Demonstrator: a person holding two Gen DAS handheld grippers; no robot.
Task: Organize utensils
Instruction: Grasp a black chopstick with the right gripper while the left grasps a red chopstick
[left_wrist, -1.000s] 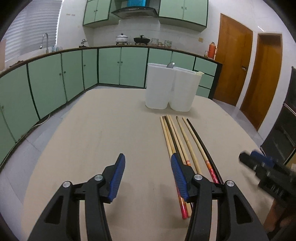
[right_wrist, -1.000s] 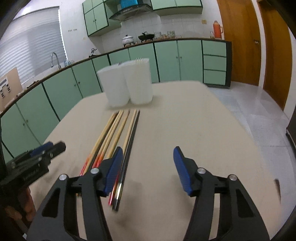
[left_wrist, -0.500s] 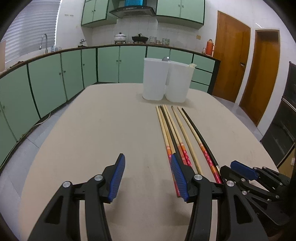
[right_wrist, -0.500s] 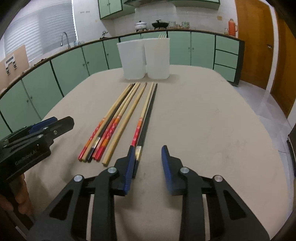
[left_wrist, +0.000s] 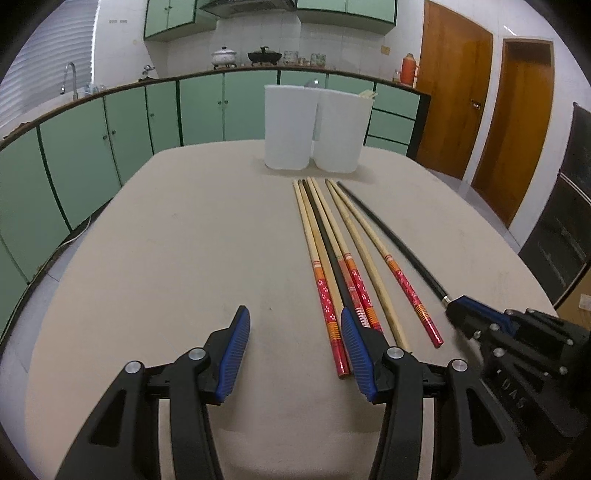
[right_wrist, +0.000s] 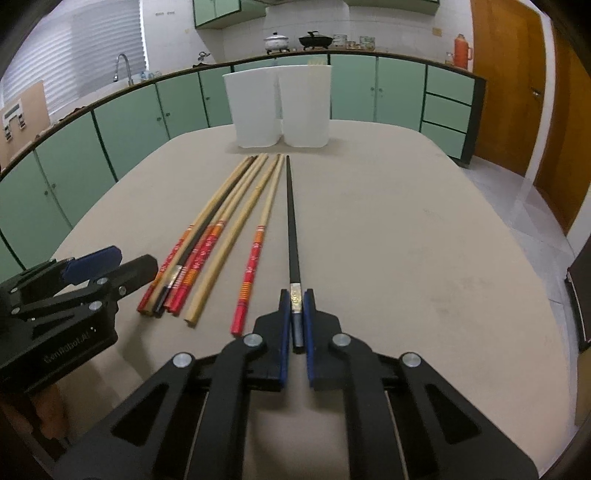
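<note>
Several long chopsticks (left_wrist: 334, 254) lie side by side on the beige table, wooden ones with red ends and black ones. My right gripper (right_wrist: 296, 295) is shut on the near end of the rightmost black chopstick (right_wrist: 291, 221), which still lies on the table; it also shows in the left wrist view (left_wrist: 391, 236). My left gripper (left_wrist: 295, 328) is open and empty, low over the table just left of the chopsticks' near ends. Two white utensil holders (left_wrist: 312, 127) stand together at the far end, with utensil tips showing above their rims.
The table (left_wrist: 184, 240) has rounded edges; the floor drops away on both sides. Green cabinets (left_wrist: 110, 129) curve around the back and left. Wooden doors (left_wrist: 517, 122) stand at the right. The left gripper shows in the right wrist view (right_wrist: 92, 269).
My right gripper moved forward and closed its jaws around the end of the black chopstick. My left gripper stayed open and drew back slightly.
</note>
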